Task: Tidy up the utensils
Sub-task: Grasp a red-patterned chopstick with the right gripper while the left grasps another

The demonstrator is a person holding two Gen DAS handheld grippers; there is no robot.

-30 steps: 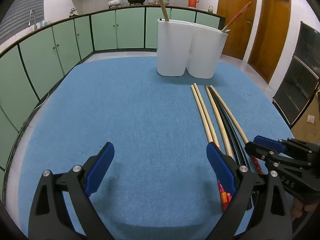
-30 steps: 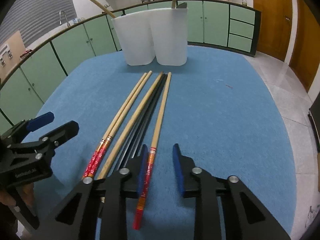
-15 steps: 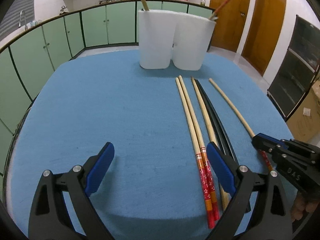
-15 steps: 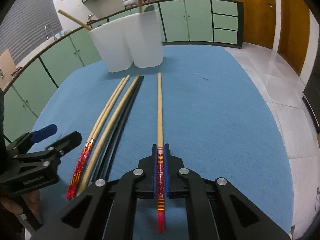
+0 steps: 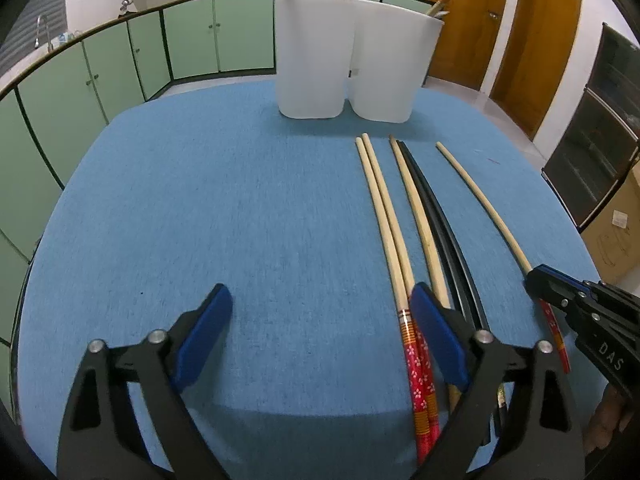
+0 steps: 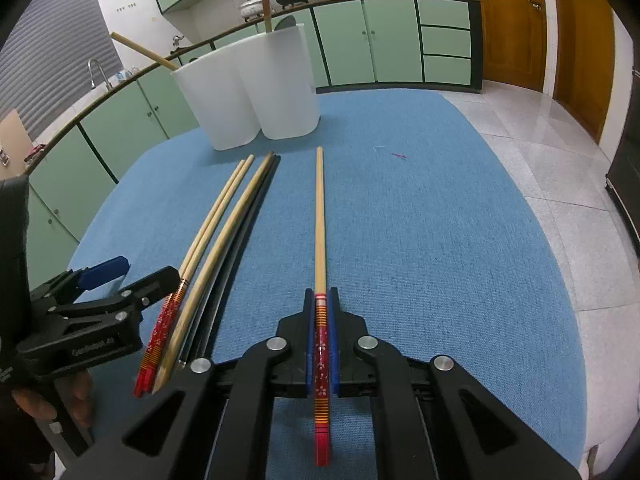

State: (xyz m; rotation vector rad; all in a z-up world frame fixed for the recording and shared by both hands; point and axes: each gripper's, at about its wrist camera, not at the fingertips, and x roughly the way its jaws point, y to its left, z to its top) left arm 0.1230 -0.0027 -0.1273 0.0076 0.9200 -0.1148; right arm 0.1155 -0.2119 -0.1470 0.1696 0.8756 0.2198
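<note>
Two white containers stand at the far end of the blue table, each with a stick in it. A pair of red-handled wooden chopsticks, a plain wooden one and black ones lie side by side. My right gripper is shut on the red handle of a separate chopstick, which lies apart to the right. My left gripper is wide, its jaws closing; the pair's red handles lie just inside its right finger, untouched.
Green cabinets and a counter with pots ring the room behind the table. Wooden doors and a tiled floor lie to the right. A cardboard box stands beyond the table's right edge. The table's left half is bare blue cloth.
My right gripper shut on the rightmost chopstick and drew it sideways away from the bundle. My left gripper shifted over the pair's red handles, and its jaws narrowed a little.
</note>
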